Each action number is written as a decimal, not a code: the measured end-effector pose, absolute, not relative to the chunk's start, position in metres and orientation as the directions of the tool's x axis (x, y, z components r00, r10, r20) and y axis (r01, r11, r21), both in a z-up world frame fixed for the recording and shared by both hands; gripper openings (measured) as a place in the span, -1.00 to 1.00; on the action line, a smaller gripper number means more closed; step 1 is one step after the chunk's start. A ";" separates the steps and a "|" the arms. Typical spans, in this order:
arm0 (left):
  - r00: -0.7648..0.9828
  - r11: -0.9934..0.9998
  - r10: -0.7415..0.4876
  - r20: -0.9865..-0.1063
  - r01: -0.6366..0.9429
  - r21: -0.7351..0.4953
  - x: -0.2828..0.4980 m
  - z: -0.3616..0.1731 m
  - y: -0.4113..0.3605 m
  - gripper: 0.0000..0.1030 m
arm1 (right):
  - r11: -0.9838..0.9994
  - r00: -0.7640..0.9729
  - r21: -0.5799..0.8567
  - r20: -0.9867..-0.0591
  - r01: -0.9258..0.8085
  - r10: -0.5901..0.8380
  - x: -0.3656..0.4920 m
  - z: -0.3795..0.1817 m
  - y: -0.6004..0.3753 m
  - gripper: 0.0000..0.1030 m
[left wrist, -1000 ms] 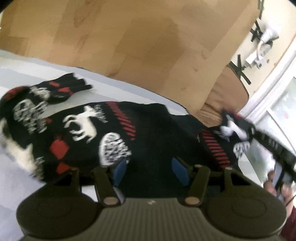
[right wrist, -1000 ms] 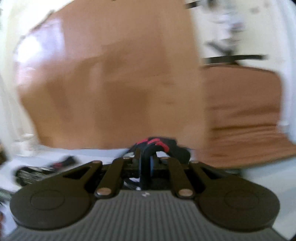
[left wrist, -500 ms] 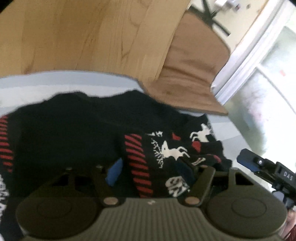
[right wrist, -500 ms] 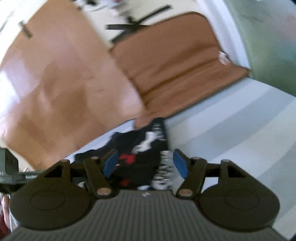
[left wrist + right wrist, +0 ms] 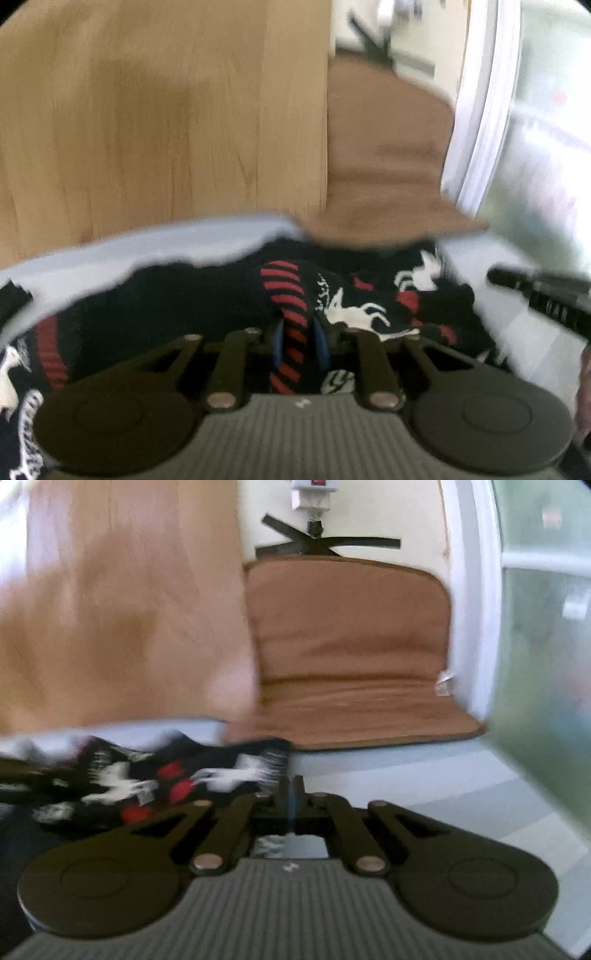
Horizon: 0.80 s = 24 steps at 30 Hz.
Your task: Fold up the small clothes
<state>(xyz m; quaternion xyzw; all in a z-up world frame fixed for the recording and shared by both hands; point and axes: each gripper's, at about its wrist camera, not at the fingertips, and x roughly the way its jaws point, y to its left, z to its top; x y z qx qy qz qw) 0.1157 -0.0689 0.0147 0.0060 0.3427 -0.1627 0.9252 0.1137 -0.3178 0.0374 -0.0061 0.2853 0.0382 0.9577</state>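
Note:
A black knitted sweater (image 5: 184, 302) with white reindeer and red stripes lies crumpled on a pale blue-grey striped surface (image 5: 424, 794). My left gripper (image 5: 298, 332) is over its middle. Its jaws are closing, and its blue pads pinch a raised fold of the red-striped band (image 5: 291, 314). In the right wrist view the sweater (image 5: 147, 786) spreads to the left, blurred. My right gripper (image 5: 290, 790) is shut, with its tips at the sweater's right edge. I cannot tell whether any cloth is caught there. The right gripper (image 5: 546, 299) also shows at the right of the left wrist view.
A tall wooden panel (image 5: 147, 129) stands behind the surface. A brown padded cushion (image 5: 351, 646) leans against the wall beside it. A white window frame (image 5: 480, 129) with frosted glass runs along the right. The striped surface extends bare to the right of the sweater.
My left gripper moved right across the sweater and its jaws closed from wide apart onto the red-striped fold. My right gripper let go of a cloth, opened, then shut at the sweater's right edge.

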 end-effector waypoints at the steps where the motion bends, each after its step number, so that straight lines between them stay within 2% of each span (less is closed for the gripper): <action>1: 0.697 0.953 -0.272 -0.664 0.289 -0.087 0.120 0.004 -0.071 -0.64 | 0.996 0.802 0.057 -0.592 -0.064 0.086 0.119 0.030 -0.324 -0.95; 3: 0.715 0.956 -0.265 -0.646 0.283 -0.079 0.118 0.001 -0.069 -0.56 | 0.986 0.760 0.166 -0.639 -0.017 0.121 0.124 0.021 -0.338 -0.94; 4: 0.713 0.956 -0.267 -0.649 0.282 -0.083 0.118 0.002 -0.068 -0.56 | 0.980 0.768 0.200 -0.626 -0.005 0.132 0.122 0.022 -0.343 -0.86; 8: 0.715 0.960 -0.249 -0.654 0.271 -0.069 0.117 0.004 -0.069 -0.41 | 0.955 0.792 0.276 -0.555 -0.112 0.254 0.113 0.040 -0.336 -0.81; 10: 0.709 0.959 -0.259 -0.656 0.269 -0.088 0.113 0.009 -0.066 -0.40 | 0.941 0.761 0.283 -0.563 -0.188 0.321 0.114 0.043 -0.319 -0.77; 12: 0.713 0.953 -0.292 -0.637 0.272 -0.133 0.102 0.019 -0.055 -0.40 | 0.935 0.705 0.269 -0.616 -0.232 0.352 0.120 0.038 -0.302 -0.70; 14: 0.731 0.944 -0.328 -0.598 0.280 -0.176 0.083 0.034 -0.037 -0.40 | 0.950 0.644 0.193 -0.700 -0.246 0.309 0.130 0.027 -0.286 -0.71; 16: 0.760 0.939 -0.345 -0.552 0.274 -0.209 0.060 0.048 -0.006 -0.37 | 0.958 0.643 0.163 -0.713 -0.237 0.280 0.132 0.033 -0.281 -0.70; 18: 0.816 0.951 -0.302 -0.492 0.222 -0.216 0.036 0.062 0.035 -0.25 | 0.965 0.681 0.157 -0.684 -0.211 0.260 0.131 0.048 -0.281 -0.65; 20: 0.880 0.976 -0.173 -0.443 0.091 -0.200 0.013 0.071 0.084 -0.19 | 0.961 0.719 0.147 -0.638 -0.236 0.274 0.125 0.067 -0.274 -0.62; 22: 0.906 0.978 -0.035 -0.422 -0.056 -0.200 -0.002 0.073 0.127 -0.18 | 0.940 0.714 0.178 -0.614 -0.291 0.337 0.127 0.083 -0.257 -0.47; 24: 0.907 0.941 0.044 -0.420 -0.179 -0.288 -0.010 0.068 0.174 -0.18 | 0.896 0.659 0.268 -0.607 -0.355 0.443 0.136 0.090 -0.232 -0.38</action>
